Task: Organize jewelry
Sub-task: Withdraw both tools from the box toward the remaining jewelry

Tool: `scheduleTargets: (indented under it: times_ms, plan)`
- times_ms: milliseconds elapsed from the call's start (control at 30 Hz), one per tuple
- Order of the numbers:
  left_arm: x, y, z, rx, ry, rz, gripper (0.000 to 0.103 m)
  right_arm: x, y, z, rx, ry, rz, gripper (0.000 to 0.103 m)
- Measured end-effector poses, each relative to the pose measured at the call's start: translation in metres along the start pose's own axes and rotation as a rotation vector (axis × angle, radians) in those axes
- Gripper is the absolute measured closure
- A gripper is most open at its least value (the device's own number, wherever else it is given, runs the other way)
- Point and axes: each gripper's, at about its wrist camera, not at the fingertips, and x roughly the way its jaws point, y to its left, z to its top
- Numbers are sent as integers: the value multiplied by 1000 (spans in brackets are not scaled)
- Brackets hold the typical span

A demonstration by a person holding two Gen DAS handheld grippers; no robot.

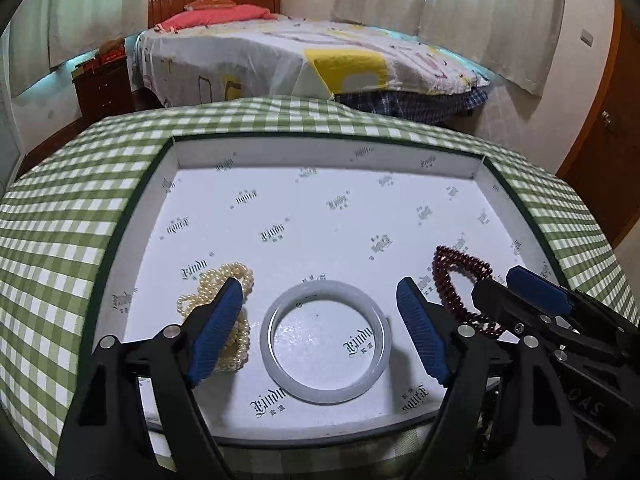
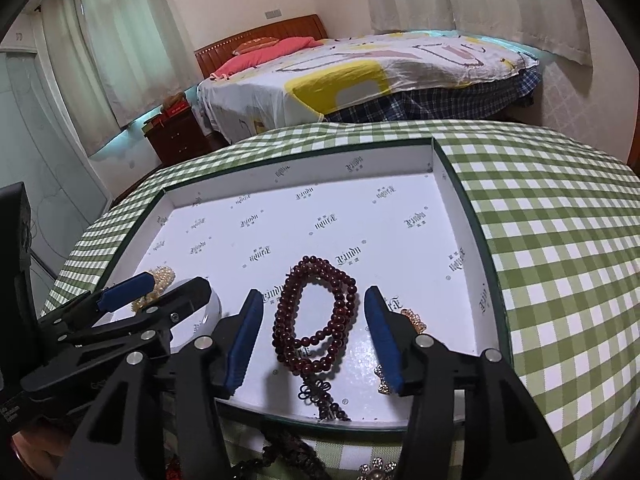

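1. Two grippers were in your hands, both poised over the near end of a shallow white box (image 1: 478, 168) whose lining carried printed lettering; the box sat on a green checked cloth (image 1: 60, 216).
2. Your left gripper (image 1: 320, 328) had its jaws spread wide and held nothing. Its blue pads (image 1: 216, 328) stood either side of a pale white bangle (image 1: 325, 342), which lay flat on the box floor and touched neither pad.
3. Cream pearl strands (image 1: 218, 280) lay bunched in the box just left of the bangle, partly hidden behind the left pad.
4. Your right gripper (image 2: 314, 336) was likewise wide open and empty. A dark red bead string (image 2: 316, 316) lay looped on the box floor between its pads, apart from both; its black knotted tail (image 2: 316, 392) ran toward the near rim.
5. Small gold-coloured ornaments (image 2: 414, 318) lay by the right pad, partly hidden; type could not be determined.
6. In the left wrist view, the right gripper appeared over the bead string at the box's right side.
7. Background: a bed (image 1: 304, 60) with a patterned cover and curtains (image 2: 100, 48).
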Motion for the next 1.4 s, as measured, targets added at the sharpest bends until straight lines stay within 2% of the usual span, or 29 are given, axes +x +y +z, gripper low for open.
scheduleTargets:
  times_ms: [167, 400, 533, 867, 1200, 1400]
  plan:
    - [-27, -1, 3, 8, -87, 2, 25, -15, 6, 1, -24, -34, -13, 51]
    - [-82, 1, -5, 38, -261, 39, 25, -46, 15, -6, -57, -107, -47, 51]
    - [-102, 5, -15, 55, -309, 72, 25, -63, 17, -16, -64, -137, -56, 51]
    - [-135, 29, -56, 17, -312, 130, 25, -93, 20, -49, -74, -164, -76, 51]
    - [-144, 51, -103, -10, -241, 172, 25, -99, 18, -85, -82, -129, -78, 51]
    - [-138, 65, -115, -30, -198, 191, 25, -97, 19, -92, -88, -117, -70, 51]
